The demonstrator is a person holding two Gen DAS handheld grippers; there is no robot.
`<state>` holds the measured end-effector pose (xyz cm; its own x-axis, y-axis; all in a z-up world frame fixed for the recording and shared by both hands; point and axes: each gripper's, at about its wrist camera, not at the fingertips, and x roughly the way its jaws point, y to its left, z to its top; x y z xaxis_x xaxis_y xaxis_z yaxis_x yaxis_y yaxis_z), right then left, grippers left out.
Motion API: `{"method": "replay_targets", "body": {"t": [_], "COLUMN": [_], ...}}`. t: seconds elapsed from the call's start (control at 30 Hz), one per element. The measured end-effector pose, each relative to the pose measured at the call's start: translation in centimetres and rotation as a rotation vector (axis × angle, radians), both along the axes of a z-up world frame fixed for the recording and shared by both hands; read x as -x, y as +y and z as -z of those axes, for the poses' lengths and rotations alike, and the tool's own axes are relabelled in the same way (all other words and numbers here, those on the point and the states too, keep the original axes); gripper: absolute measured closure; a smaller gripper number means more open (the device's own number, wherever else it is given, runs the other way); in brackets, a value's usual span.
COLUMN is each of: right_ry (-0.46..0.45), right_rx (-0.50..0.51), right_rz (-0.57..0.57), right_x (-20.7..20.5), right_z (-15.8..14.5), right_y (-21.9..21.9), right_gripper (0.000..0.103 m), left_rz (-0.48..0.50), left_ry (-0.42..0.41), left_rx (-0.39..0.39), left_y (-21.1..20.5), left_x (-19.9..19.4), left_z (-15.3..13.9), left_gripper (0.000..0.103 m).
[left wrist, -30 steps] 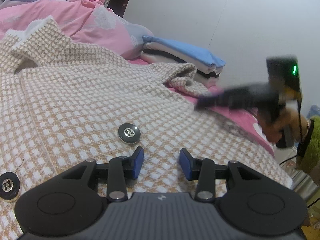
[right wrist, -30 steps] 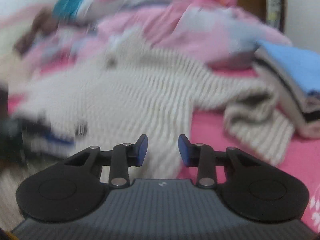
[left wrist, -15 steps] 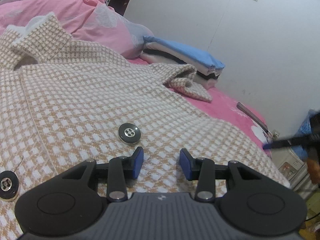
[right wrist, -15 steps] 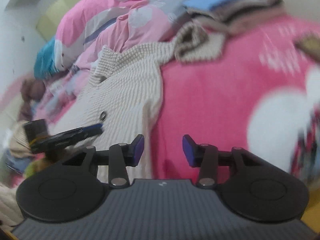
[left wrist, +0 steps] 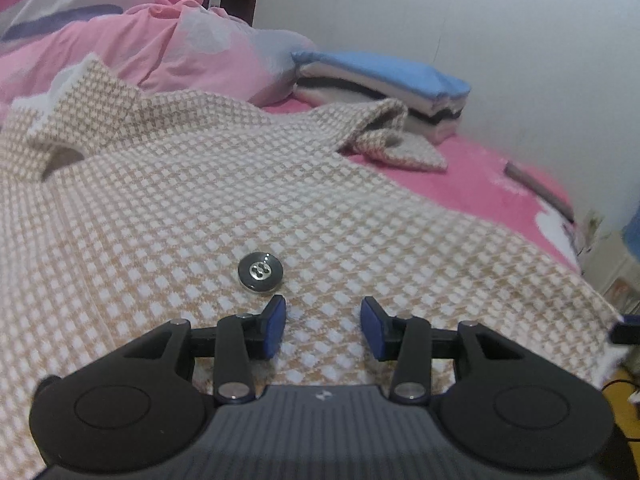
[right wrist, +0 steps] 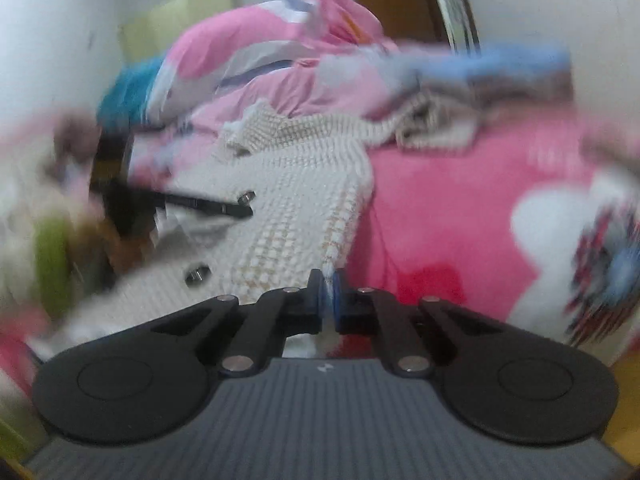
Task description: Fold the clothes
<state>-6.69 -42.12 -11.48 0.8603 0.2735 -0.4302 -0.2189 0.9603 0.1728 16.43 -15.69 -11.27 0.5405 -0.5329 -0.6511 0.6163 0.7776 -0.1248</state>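
R gripper point(right wrist: 328, 300): jaws just closed, now pinched on the near hem corner of the checked cardigan point(left wrist: 224, 200); 0.5 s ago they stood open over the pink bed point(right wrist: 460, 220) with nothing between. L gripper point(left wrist: 323, 320): jaws part open, empty, just short of the dark button point(left wrist: 260, 271), much as before. Cardigan lies flat on the bed, sleeve point(left wrist: 392, 140) out, no fold yet. Far off, a folded stack point(left wrist: 384, 80) looks done.

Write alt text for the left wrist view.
The left gripper hangs open over a tan-and-white checked cardigan spread on a pink bed, near a dark button. Folded clothes are stacked behind.
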Motion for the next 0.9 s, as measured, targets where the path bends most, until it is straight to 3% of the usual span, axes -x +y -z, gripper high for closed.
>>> {"method": "replay_targets", "body": {"t": [0.07, 0.2, 0.27, 0.4, 0.5, 0.6, 0.77, 0.87, 0.9], "right_ry": [-0.036, -0.118, -0.135, -0.083, -0.067, -0.028, 0.087, 0.118, 0.125], "right_rx": [0.121, 0.294, 0.362, 0.346, 0.152, -0.135, -0.662, -0.774, -0.770], "right_rz": [0.022, 0.032, 0.024, 0.022, 0.047, 0.099, 0.141, 0.141, 0.141], "right_x": [0.4, 1.2, 1.2, 1.2, 1.7, 2.2, 1.2, 0.0, -0.3], "right_z": [0.3, 0.5, 0.6, 1.4, 1.2, 1.4, 4.7, 6.1, 6.3], "right_y": [1.4, 3.5, 4.3, 3.5, 0.7, -3.5, -11.0, -12.2, -12.1], "right_gripper": [0.100, 0.100, 0.099, 0.097, 0.091, 0.071, 0.069, 0.068, 0.068], "left_rz": [-0.024, -0.032, 0.003, 0.097, 0.118, 0.119, 0.185, 0.258, 0.286], "left_ry": [-0.005, 0.016, 0.005, -0.064, -0.084, -0.079, -0.108, -0.152, -0.179], "left_rx": [-0.016, 0.033, 0.031, -0.065, -0.166, -0.166, -0.180, -0.218, -0.242], "left_y": [-0.7, -3.6, -6.0, -11.5, -14.2, -14.5, -13.9, -13.9, -14.0], "left_x": [-0.5, -2.3, -2.9, -3.2, -3.4, -3.5, -2.6, -1.2, -0.2], "left_z": [-1.0, -3.2, -3.8, -2.9, -0.6, 0.5, 0.3, 0.1, 0.2], "left_gripper": [0.059, 0.059, 0.055, 0.053, 0.053, 0.051, 0.052, 0.053, 0.053]}}
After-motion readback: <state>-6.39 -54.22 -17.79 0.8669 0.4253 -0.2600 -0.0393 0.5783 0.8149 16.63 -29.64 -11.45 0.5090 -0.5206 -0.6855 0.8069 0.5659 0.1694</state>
